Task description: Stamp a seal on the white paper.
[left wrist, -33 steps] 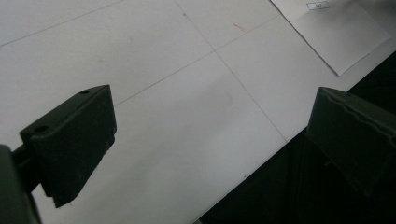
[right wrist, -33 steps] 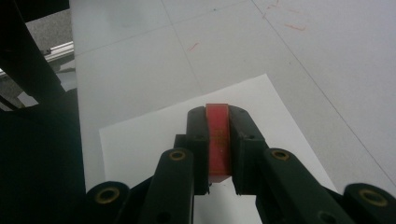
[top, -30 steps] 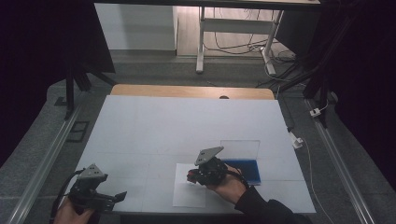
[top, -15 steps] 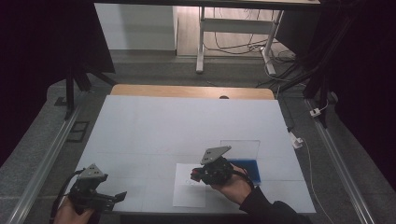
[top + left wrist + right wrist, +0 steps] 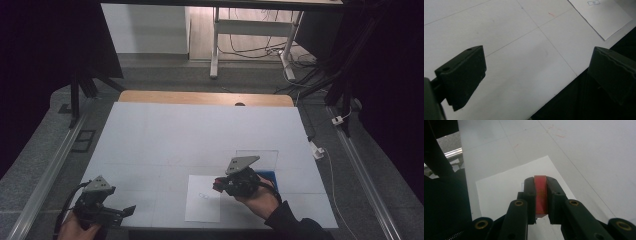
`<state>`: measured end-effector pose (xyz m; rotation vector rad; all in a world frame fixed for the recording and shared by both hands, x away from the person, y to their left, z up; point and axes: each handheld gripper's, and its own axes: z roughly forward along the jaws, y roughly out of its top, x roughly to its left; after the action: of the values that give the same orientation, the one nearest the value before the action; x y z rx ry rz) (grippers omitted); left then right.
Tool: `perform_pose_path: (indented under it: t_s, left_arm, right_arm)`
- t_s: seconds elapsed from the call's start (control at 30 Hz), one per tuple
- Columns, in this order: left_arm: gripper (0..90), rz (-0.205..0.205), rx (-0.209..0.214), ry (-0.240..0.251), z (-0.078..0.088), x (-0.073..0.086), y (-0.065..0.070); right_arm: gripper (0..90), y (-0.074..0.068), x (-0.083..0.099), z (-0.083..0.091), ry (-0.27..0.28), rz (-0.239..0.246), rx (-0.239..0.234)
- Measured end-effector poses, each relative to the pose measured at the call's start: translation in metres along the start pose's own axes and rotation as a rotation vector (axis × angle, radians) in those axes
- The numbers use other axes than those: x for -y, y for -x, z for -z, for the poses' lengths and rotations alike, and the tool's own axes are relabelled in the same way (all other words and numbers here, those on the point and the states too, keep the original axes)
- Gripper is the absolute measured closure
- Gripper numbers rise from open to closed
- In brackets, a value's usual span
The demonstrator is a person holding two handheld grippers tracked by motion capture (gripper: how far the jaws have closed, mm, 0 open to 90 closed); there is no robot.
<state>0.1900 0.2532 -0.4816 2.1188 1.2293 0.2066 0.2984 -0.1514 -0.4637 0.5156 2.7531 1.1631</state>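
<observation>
One paper sheet (image 5: pixel 202 199) below tool (image 5: pixel 217 184).

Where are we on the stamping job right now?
Done: the red stamp is picked up, clamped in the right gripper. In hand: it hangs over the paper sheet, near the small printed box. Left: pressing it down, by my guess. The left gripper waits open, empty.

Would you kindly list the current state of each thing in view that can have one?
Right hand-held gripper: shut on the red block.
Red block: clamped upright between the jaws, above the paper sheet.
Left hand-held gripper: open, holding nothing.
Paper sheet: flat on the table.
Blue tray: resting on the table.
</observation>
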Motion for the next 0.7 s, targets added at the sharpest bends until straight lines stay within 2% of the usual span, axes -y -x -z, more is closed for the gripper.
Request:
perform_pose_path:
  t_s: [0.7]
  left_arm:
    - [1.8, -0.004, -0.001, -0.001, 0.0, 0.0, 0.001]
  right_arm:
    - [79.9, 0.018, 0.02, 0.031, 0.007, -0.063, 0.078]
